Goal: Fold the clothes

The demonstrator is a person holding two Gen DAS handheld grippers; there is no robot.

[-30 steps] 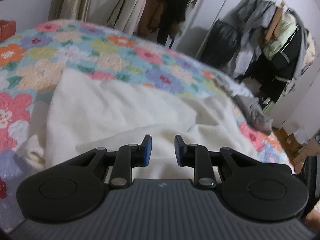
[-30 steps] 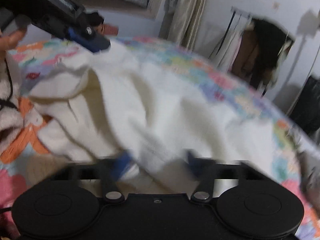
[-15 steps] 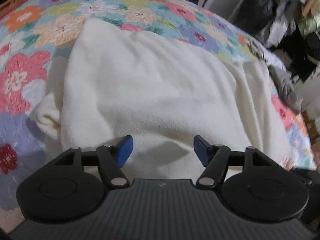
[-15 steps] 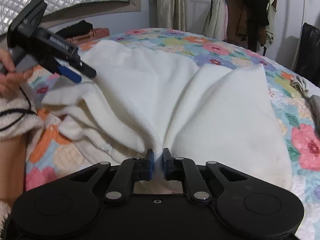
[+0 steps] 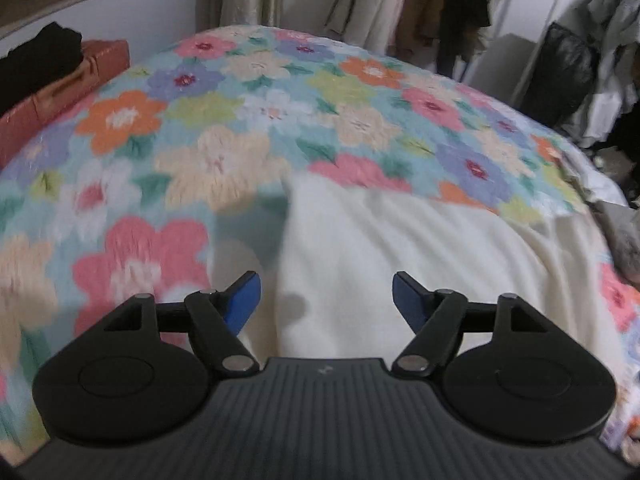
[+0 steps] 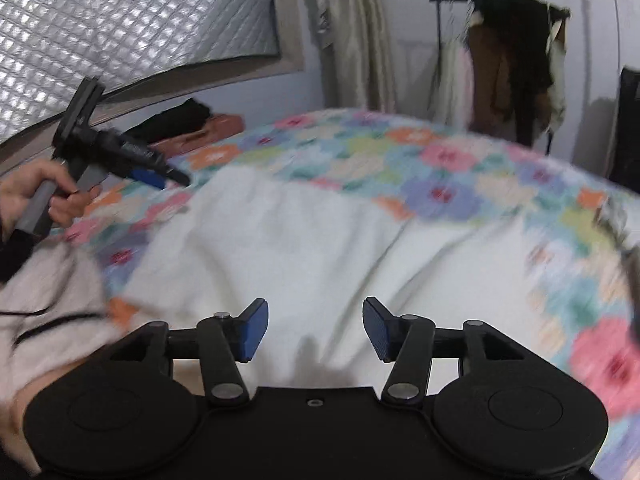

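A cream white fleece garment (image 5: 420,264) lies spread on the flowered bedspread (image 5: 248,128); it also shows in the right wrist view (image 6: 304,248). My left gripper (image 5: 326,300) is open and empty, hovering above the garment's near left edge. In the right wrist view the left gripper (image 6: 160,174) is held up in a hand at the left, above the bed. My right gripper (image 6: 314,330) is open and empty, just above the garment's near edge.
A brown case (image 5: 60,92) with dark cloth on it lies at the bed's far left. Clothes racks (image 5: 592,60) stand beyond the bed at the right. A grey garment (image 5: 624,232) lies at the bed's right edge. A window with quilted cover (image 6: 120,28) is on the left wall.
My right gripper opened and let go of the garment, which now lies flatter. My left gripper lifted up and away to the left, staying open.
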